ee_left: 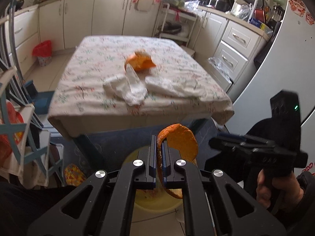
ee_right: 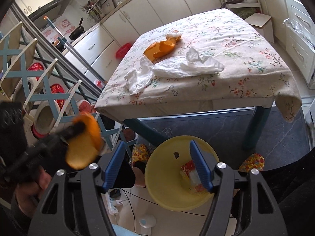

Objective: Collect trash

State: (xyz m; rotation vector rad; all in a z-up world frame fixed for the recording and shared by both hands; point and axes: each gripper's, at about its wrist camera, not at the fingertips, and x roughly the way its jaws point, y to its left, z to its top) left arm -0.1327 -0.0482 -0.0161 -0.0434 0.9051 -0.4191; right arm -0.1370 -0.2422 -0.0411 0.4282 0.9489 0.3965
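Note:
My left gripper (ee_left: 159, 143) is shut on a curled piece of orange peel (ee_left: 181, 143) and holds it off the table's near edge, above the yellow bin (ee_left: 157, 204); it also shows blurred in the right wrist view (ee_right: 84, 143). My right gripper (ee_right: 157, 147) is open and empty above the yellow bin (ee_right: 157, 169), which holds a red-and-white wrapper (ee_right: 190, 174). On the floral-cloth table (ee_right: 246, 63) lie more orange peel (ee_right: 160, 49) and crumpled white tissues (ee_right: 183, 66). In the left wrist view they show as peel (ee_left: 139, 61) and tissues (ee_left: 133, 88).
A red-lined bin (ee_left: 42, 53) stands by the far cabinets. Blue-and-white chairs (ee_right: 45, 90) stand to the left. A small white stool (ee_right: 261, 25) sits behind the table. A power strip and cables (ee_right: 116, 202) lie on the floor near the bin. A fridge (ee_left: 275, 68) is at right.

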